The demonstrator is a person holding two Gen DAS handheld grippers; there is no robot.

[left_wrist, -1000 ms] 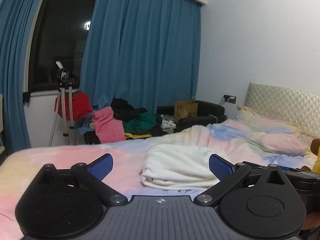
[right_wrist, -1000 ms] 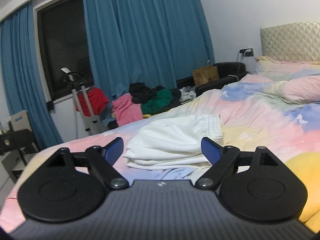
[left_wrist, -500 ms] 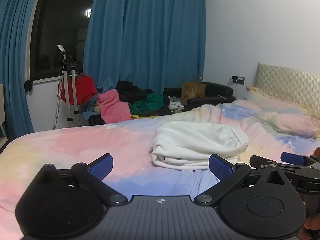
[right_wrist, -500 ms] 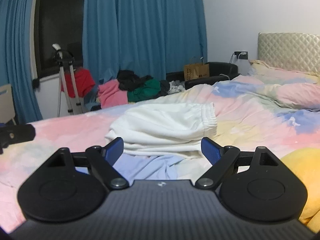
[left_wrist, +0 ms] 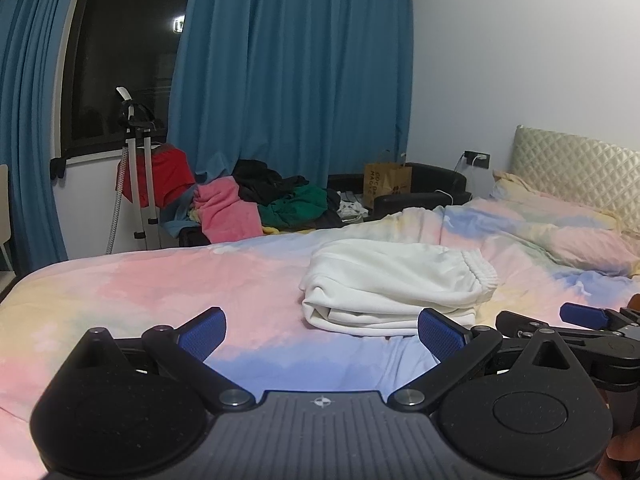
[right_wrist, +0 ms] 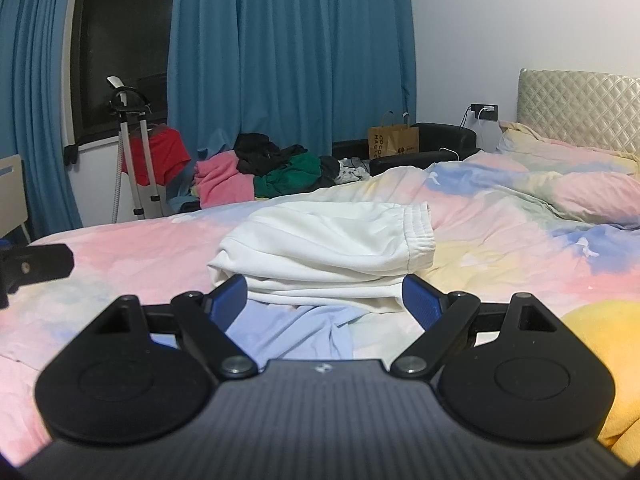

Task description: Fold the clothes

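Garment: white folded garment (right_wrist: 324, 248) lies on the pastel bedspread (right_wrist: 132, 256), mid-bed, well in from the foot edge; elastic waistband end points toward the headboard (right_wrist: 576, 108).
Long axis: runs crosswise to both cameras, rounded fold end at the foot side, waistband at the headboard side.
Right gripper (right_wrist: 324, 300): jaws spread wide, empty; the garment's near edge sits straight ahead, just beyond the fingertips.
Left gripper (left_wrist: 320, 330): jaws spread wide, empty; the white folded garment (left_wrist: 396, 284) lies ahead and to its right, farther off.
Nearer tool: right gripper, by judgement; in the left wrist view the right gripper (left_wrist: 580, 316) shows low at the right edge.
Fold state: looks already folded in layers; a light blue cloth (right_wrist: 296, 332) lies rumpled just beside its near edge.
Other clothes: unfolded pile (right_wrist: 276, 168) beyond the far edge of the bed, by the curtains.
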